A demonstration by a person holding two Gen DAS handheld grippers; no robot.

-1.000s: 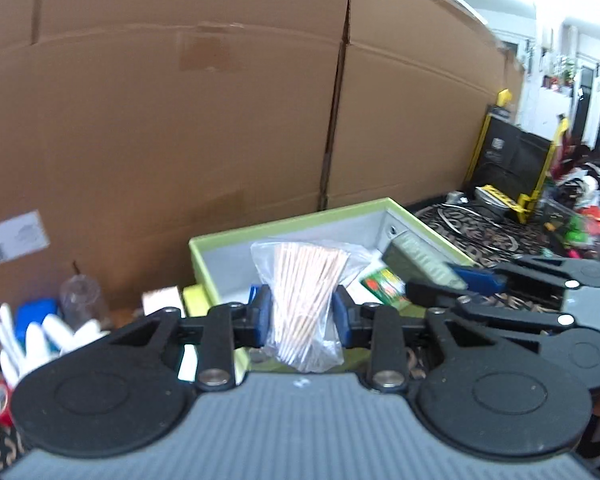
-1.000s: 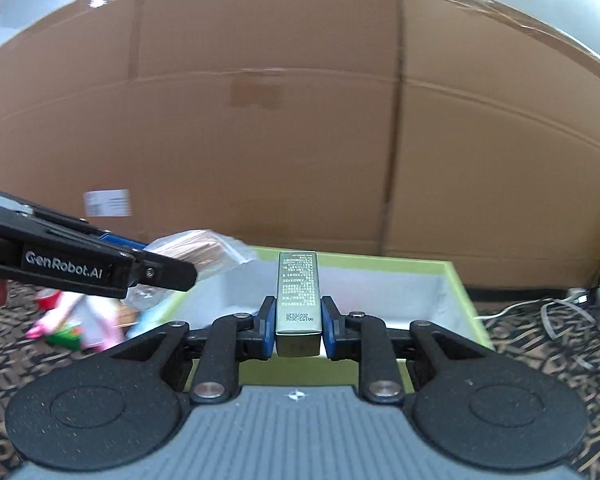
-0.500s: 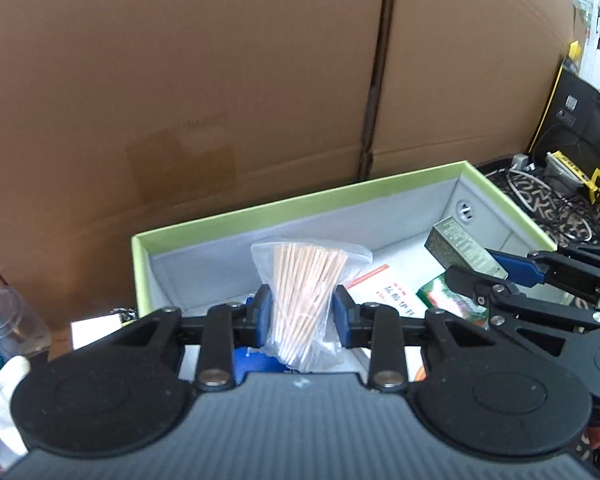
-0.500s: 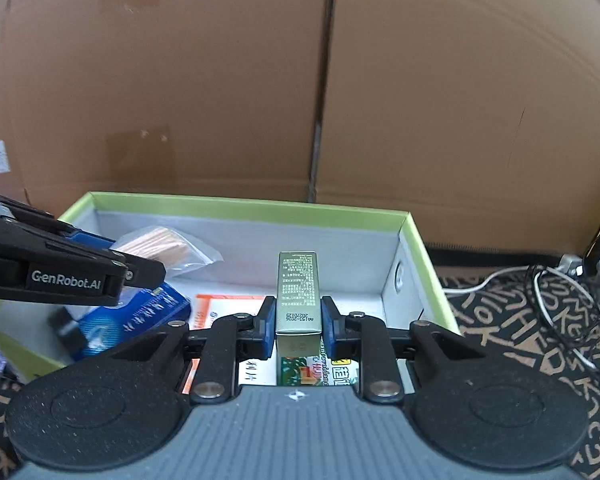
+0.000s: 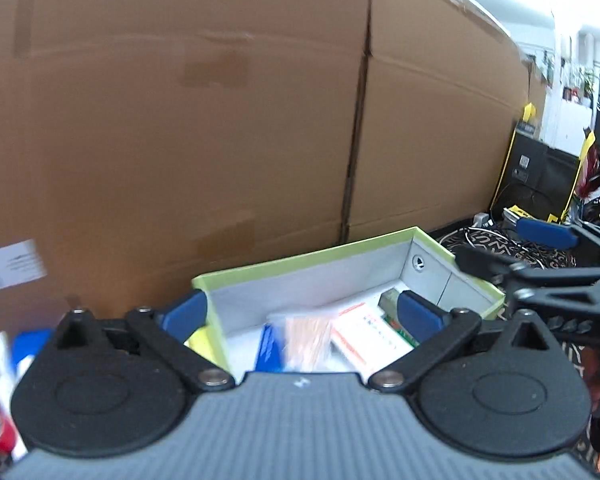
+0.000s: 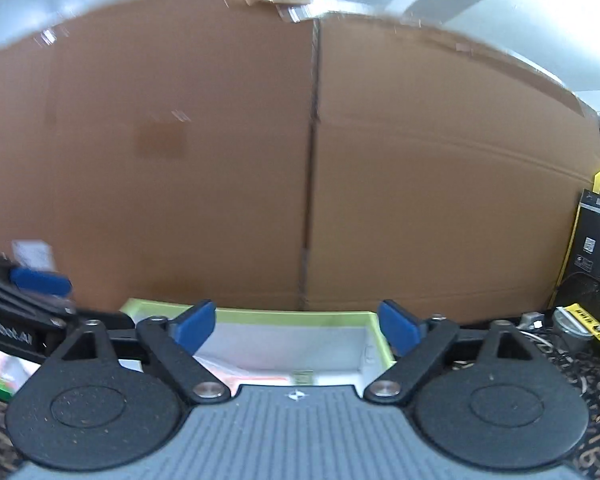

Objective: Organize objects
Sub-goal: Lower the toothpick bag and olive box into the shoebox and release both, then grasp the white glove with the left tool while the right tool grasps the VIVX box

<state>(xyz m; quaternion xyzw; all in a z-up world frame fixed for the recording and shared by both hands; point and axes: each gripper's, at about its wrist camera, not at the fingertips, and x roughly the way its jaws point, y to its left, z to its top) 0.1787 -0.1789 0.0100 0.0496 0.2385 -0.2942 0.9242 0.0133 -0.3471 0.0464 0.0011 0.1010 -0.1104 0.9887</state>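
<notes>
Left gripper (image 5: pixel 300 316): blue-padded fingers (image 5: pixel 184 314) spread wide and opening, nothing pinched between them; the gap straddles the near left corner of the box.
Right gripper (image 6: pixel 296 322): blue-padded fingers (image 6: pixel 194 325) spread wide and opening, nothing pinched; it also shows at the right edge of the left wrist view, beside the box's right wall.
Green-rimmed open box with pale grey lining (image 5: pixel 300 268): stands on the floor against the tall brown cardboard wall (image 5: pixel 180 120), just beyond both pairs of fingers.
Clear plastic bag of thin wooden sticks (image 5: pixel 306 340): lies inside the box, blurred, below the gap of the left fingers and free of both pads.
Blue packet (image 5: pixel 269 350): inside the box, touching the left side of the bag.
White carton with red print (image 5: pixel 364 332): inside the box, just right of the bag.
Small grey-green oblong carton (image 5: pixel 388 300): inside the box at the right, partly hidden behind the left gripper's right finger; in the right wrist view only a small printed patch shows low between the fingers.
Patterned dark rug (image 6: pixel 592 380): under the box, with cables far right.
</notes>
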